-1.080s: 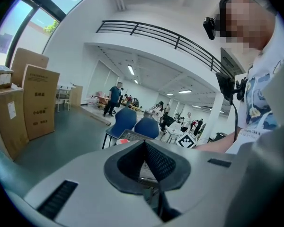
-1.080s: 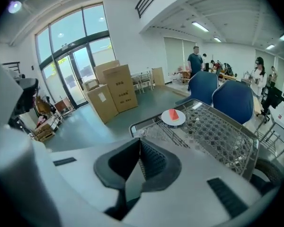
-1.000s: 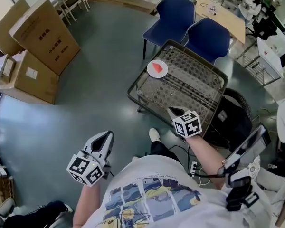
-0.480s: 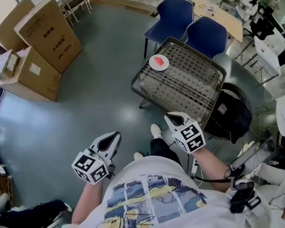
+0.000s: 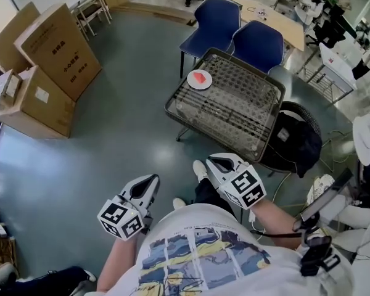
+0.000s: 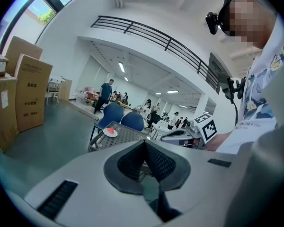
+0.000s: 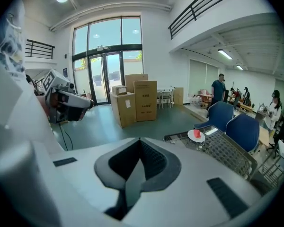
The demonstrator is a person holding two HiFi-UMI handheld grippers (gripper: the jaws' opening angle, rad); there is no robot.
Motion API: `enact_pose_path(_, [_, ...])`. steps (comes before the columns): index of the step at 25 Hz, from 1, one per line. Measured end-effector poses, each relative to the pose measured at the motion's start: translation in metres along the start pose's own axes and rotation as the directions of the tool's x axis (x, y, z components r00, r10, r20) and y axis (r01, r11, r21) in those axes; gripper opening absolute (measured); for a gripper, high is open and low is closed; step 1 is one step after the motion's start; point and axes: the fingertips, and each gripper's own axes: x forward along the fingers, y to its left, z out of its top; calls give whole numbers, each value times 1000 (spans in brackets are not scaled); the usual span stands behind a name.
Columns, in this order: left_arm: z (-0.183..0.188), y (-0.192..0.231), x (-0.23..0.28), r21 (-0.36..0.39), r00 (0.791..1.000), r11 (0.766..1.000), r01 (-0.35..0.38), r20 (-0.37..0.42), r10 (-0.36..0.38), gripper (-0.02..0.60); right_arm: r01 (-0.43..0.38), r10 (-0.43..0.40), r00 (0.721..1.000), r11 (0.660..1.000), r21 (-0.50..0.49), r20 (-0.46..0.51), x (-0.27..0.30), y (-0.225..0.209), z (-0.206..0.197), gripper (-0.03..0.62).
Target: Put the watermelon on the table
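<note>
A red watermelon slice (image 5: 201, 77) lies on a small white plate (image 5: 194, 83) at the far left corner of the wire-mesh table (image 5: 246, 113). In the left gripper view the slice (image 6: 110, 131) shows far ahead, and in the right gripper view the slice (image 7: 197, 134) sits on the table's near corner. My left gripper (image 5: 149, 180) (image 6: 144, 143) is shut and holds nothing, low beside the person's body. My right gripper (image 5: 213, 161) (image 7: 140, 140) is shut and holds nothing, just short of the table's near edge.
Cardboard boxes (image 5: 43, 60) are stacked at the left. Two blue chairs (image 5: 216, 20) stand behind the mesh table, with a wooden desk (image 5: 265, 11) beyond. A black bag (image 5: 296, 143) sits to the table's right. Grey-green floor (image 5: 129, 122) lies between boxes and table.
The right gripper has drawn back from the mesh table toward the person's body. The left gripper has shifted a little to the right. Both stay shut.
</note>
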Motion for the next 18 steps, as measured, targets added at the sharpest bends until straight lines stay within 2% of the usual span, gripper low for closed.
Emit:
enact_pose_path(11, [-12,3,-10,-11,1000,1000,-23,-2,23,9,-46,47,999,998,-44,9,3,22,7,11])
enact_pose_path(18, [-13,4,-11,-23,1000,999,-28,0,28,9,-78,77,997,995,-62,-17,6,30,8,10])
